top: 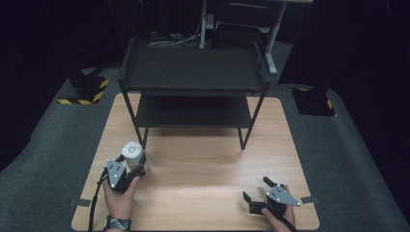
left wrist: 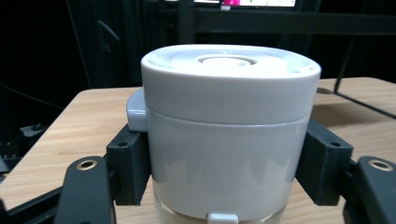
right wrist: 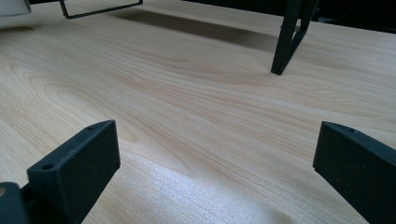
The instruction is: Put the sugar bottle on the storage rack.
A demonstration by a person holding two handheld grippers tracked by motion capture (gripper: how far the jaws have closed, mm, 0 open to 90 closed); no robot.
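Observation:
A white lidded jar (top: 132,152) stands upright at the table's left, in front of the shelf's left leg. My left gripper (top: 130,162) is shut on it, the black pads (left wrist: 130,170) pressing on both sides just below the lid (left wrist: 229,79). The jar's lower part looks clear, with something pale inside. My right gripper (top: 256,190) rests low near the table's front right, jaws wide apart, with bare wood between its fingers (right wrist: 77,163).
A black two-tier metal shelf (top: 193,72) stands at the back of the wooden table (top: 203,159); its legs (right wrist: 287,39) come down mid-table. Dark floor surrounds the table, with yellow-black marked blocks (top: 84,89) at the far corners.

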